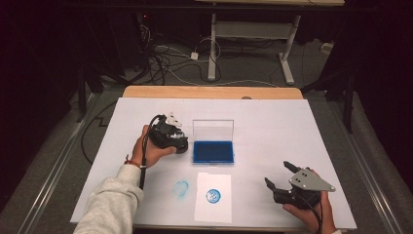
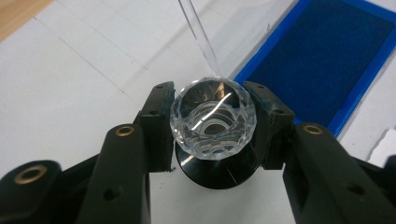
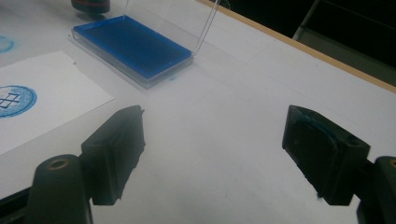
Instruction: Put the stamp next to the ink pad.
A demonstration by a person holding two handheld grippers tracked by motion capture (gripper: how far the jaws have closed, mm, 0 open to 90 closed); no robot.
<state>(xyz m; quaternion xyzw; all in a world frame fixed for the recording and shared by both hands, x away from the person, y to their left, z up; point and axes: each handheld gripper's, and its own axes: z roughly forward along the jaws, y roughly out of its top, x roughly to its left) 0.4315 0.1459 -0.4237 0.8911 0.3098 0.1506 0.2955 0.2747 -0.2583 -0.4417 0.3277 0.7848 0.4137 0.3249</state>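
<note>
As if wedged: stamp (image 2: 213, 122) between fingers (image 2: 156, 128).

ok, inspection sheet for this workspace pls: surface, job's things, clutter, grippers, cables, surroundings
Surface: white sheet over a wooden table; faint blue smudge on it.
Job's things: clear-knobbed stamp with black base; open blue ink pad, clear lid upright; paper bearing a blue stamped mark.
Clutter: nothing seen.
Grippers: left gripper shut on the stamp beside the ink pad; right gripper open, nothing between its fingers.
Cables: one trailing from each gripper; a tangle on the floor.
Surroundings: dark room, white desk frame behind.
</note>
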